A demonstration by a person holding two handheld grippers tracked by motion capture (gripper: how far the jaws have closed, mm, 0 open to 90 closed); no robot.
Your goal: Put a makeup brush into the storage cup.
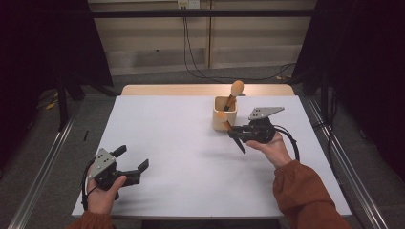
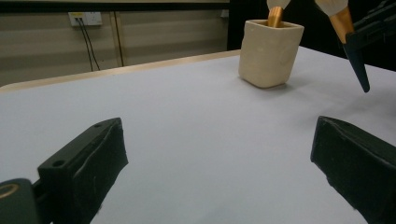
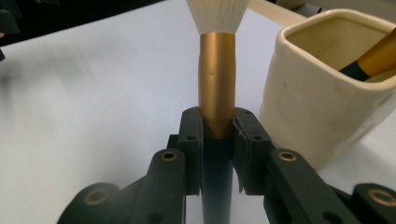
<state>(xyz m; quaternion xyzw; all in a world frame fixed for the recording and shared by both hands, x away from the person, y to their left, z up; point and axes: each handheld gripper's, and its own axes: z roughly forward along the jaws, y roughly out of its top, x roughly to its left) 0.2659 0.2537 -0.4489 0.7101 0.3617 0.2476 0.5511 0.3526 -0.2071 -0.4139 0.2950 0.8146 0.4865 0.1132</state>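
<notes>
Over the white table (image 1: 191, 157), right claw (image 1: 232, 131) clamps a brush (image 1: 224, 120); left claw (image 1: 131, 160) gapes empty.

The place looks like a lab or a test room made for recording, not a home. A table (image 1: 191, 191) with a plain white top stands alone in the middle, and metal rails (image 1: 43, 171) run along the floor on both sides of it. Black curtains (image 1: 43, 43) hang at the left and the right. Behind, the wall is bare beige panels (image 1: 153, 33) with a power socket (image 1: 187, 4), and black cables (image 1: 191, 57) go down from it onto the grey carpet (image 1: 157, 78).
</notes>
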